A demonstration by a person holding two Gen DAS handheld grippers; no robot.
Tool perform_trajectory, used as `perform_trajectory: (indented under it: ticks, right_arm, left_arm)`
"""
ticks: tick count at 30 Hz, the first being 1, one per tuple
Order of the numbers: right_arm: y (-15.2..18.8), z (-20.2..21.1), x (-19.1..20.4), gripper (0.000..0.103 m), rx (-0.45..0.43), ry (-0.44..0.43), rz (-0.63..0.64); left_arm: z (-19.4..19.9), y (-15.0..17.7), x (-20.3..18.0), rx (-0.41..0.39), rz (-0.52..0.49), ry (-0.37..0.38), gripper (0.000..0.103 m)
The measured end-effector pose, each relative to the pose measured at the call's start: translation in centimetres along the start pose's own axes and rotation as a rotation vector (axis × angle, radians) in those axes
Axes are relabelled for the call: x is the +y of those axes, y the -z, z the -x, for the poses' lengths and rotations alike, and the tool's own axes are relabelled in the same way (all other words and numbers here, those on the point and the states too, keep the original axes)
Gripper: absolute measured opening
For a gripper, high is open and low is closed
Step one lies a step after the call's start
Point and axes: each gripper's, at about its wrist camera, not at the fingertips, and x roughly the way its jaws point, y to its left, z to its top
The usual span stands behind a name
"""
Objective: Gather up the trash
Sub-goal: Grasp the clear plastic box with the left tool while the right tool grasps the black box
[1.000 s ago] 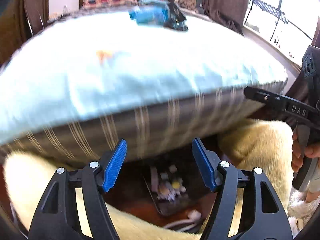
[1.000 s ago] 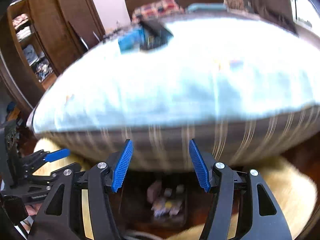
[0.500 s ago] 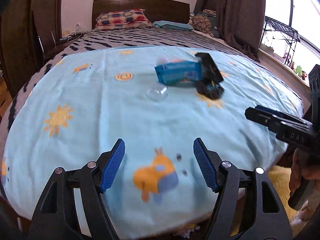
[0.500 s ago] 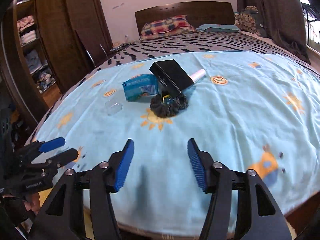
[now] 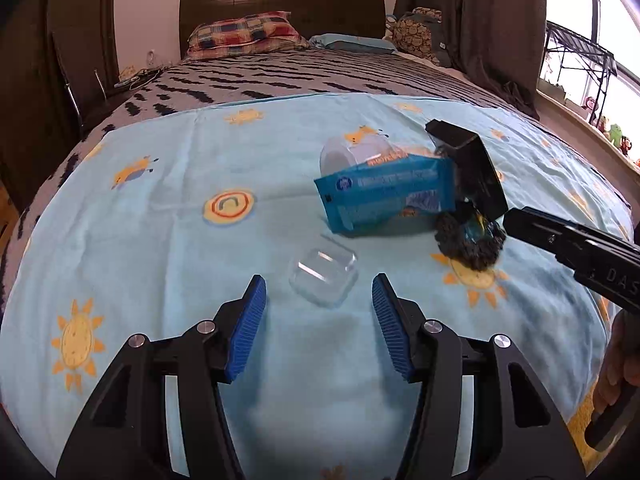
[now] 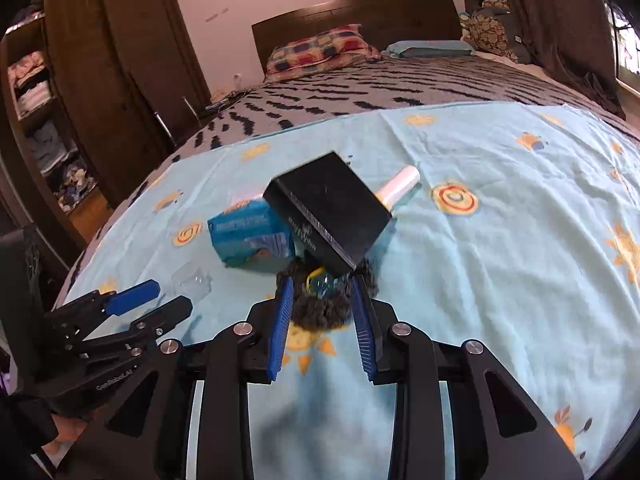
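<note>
On the light blue sheet (image 5: 168,200) lies a small pile: a blue packet (image 5: 388,196), a black box (image 5: 468,168), a white roll (image 5: 352,152) and a dark woolly scrunchie (image 5: 468,244). A clear plastic tub (image 5: 323,276) sits apart, in front of the pile. My left gripper (image 5: 318,280) is closing, and the tub lies between its fingertips untouched. My right gripper (image 6: 322,280) is also closing, its blue pads against both sides of the scrunchie (image 6: 320,312). The black box (image 6: 328,212) leans over that scrunchie. The left gripper (image 6: 152,296) shows beside the tub (image 6: 191,280).
Behind the sheet the bed carries a striped cover (image 5: 280,76), a checked pillow (image 5: 244,36) and a dark headboard (image 5: 280,4). A wooden wardrobe (image 6: 100,80) stands on the left, dark curtains (image 5: 472,12) and a window on the right. A hand (image 5: 616,360) holds the right gripper.
Both grippers rose from below the bed's edge and moved forward over the sheet to the pile. Both pairs of jaws narrowed; the right ones now flank the scrunchie, the left ones the tub.
</note>
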Motion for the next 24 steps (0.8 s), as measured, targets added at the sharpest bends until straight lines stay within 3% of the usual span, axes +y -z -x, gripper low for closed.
perform_trajectory:
  ticks: [4, 10, 14, 24]
  right_arm:
    - [-1.2, -1.0, 0.8, 0.031, 0.012, 0.006, 0.033]
    - [-2.2, -2.6, 1.9, 0.035, 0.025, 0.022, 0.073]
    - [-2.9, -3.2, 2.5, 0.06, 0.013, 0.011, 0.079]
    - [-4.6, -5.6, 1.7, 0.058, 0.039, 0.073, 0.062]
  left_arm:
    - [-1.4, -1.1, 0.2, 0.032, 0.019, 0.006, 0.052]
    - [-2.8, -1.7, 0.5, 0.068, 0.029, 0.006, 0.044]
    - [-3.3, -2.0, 0.2, 0.08, 0.017, 0.002, 0.037]
    - [-3.4, -2.1, 0.0, 0.078, 0.011, -0.001, 0.037]
